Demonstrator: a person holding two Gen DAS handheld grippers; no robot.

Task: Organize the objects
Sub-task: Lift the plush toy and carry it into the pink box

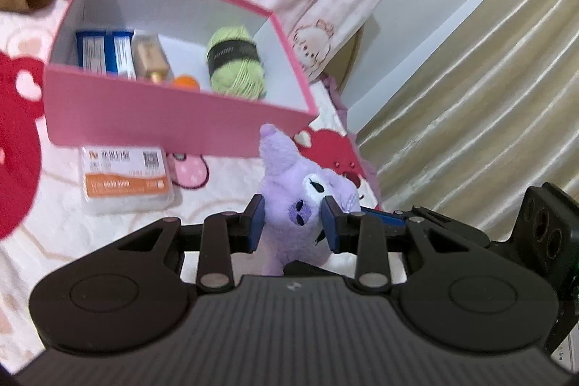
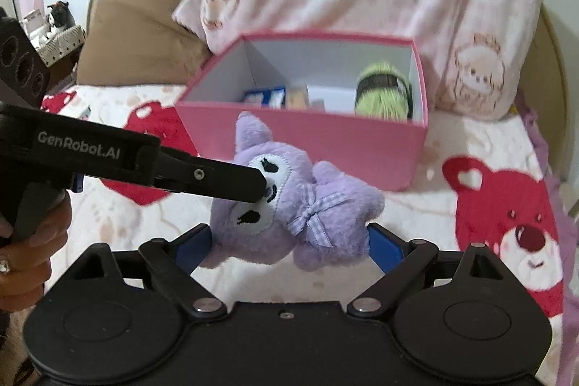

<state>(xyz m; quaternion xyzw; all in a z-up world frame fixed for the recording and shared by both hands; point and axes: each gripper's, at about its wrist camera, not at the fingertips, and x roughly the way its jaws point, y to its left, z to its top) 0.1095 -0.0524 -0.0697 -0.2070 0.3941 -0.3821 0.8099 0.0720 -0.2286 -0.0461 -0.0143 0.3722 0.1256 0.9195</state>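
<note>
Left fingers (image 1: 257,223) around purple plush (image 1: 300,205)

the plush (image 1: 300,205) is purple and fuzzy, with a white face patch, stitched black eyes, a pointed ear and a checked lilac bow; it hangs tilted just in front of the box (image 1: 173,122), clear of the bedspread. the box is pink outside, white inside, open-topped. inside it lie green yarn (image 1: 235,60) at the right, blue cartons (image 1: 105,53) at the left, a beige bottle (image 1: 150,56) and something orange (image 1: 185,82) between them. a flat orange-labelled packet (image 1: 126,179) lies just before the box.
</note>
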